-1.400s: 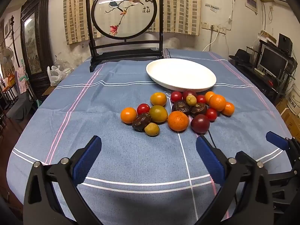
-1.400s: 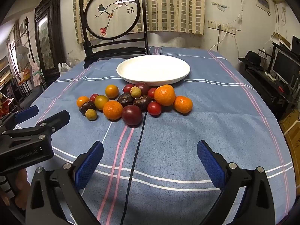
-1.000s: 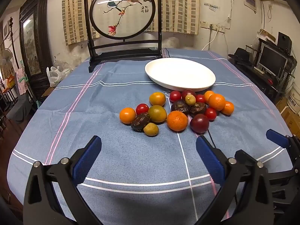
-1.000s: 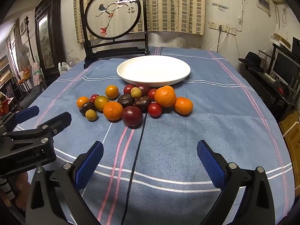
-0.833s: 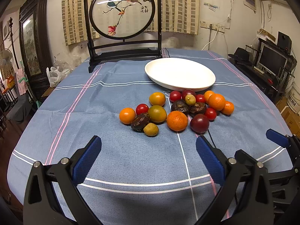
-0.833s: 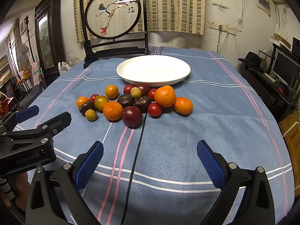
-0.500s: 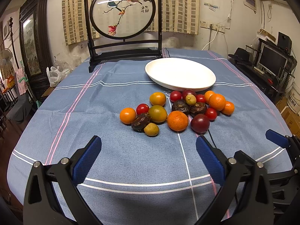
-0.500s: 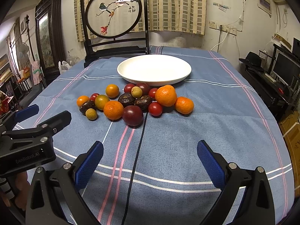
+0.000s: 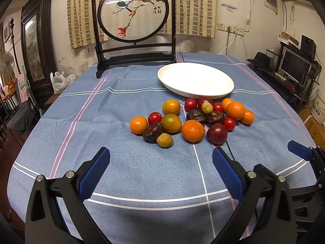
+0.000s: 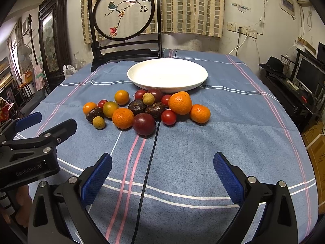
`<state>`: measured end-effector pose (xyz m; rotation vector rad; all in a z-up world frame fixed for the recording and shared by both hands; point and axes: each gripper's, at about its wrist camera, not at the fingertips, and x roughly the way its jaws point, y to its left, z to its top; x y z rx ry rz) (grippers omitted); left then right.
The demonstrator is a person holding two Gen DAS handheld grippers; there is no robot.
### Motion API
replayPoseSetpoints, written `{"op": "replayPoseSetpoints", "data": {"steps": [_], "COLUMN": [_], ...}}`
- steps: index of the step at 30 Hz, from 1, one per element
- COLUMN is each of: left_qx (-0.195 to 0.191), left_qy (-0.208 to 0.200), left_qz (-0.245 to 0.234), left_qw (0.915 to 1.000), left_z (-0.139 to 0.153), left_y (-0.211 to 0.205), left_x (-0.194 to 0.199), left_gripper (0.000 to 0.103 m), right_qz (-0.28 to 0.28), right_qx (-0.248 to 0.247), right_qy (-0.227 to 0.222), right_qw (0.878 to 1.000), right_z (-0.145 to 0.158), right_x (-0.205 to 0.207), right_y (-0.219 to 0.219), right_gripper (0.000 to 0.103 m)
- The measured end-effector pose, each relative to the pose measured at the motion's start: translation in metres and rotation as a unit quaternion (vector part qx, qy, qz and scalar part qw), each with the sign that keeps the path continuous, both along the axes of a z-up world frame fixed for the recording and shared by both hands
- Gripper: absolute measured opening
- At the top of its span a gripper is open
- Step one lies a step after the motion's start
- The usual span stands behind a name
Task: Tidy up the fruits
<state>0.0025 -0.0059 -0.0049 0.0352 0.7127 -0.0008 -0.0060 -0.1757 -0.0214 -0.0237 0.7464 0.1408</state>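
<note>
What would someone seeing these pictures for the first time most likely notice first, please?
Probably the heap of fruits, orange, red, dark and greenish, lying on the blue striped tablecloth. Just behind it sits a white plate with nothing in it, and at the table's far edge stands a round embroidered screen with birds on a branch. In front, the left hand-held gripper and the right hand-held gripper are both open.

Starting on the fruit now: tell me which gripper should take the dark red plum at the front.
Right, probably. The right gripper is open with the plum almost straight ahead; from the left gripper it sits off to the right.
</note>
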Motion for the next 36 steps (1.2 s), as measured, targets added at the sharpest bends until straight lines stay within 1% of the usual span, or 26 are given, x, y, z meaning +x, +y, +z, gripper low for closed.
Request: {"op": "replayPoseSetpoints", "data": {"steps": [36], "left_qx": [0.0], "left_qy": [0.001], "left_qz": [-0.001], "left_qw": [1.0], "left_z": [0.0012], "left_y": [0.0023], "left_x": [-0.0017], "left_gripper": [0.099], "right_qz": [0.004], "right_qx": [-0.009], "right_qy": [-0.001], "right_qw": [1.0], "right_z": [-0.0032], "right_x": [-0.0055], "right_y": [0.004], "right_gripper": [0.1]}}
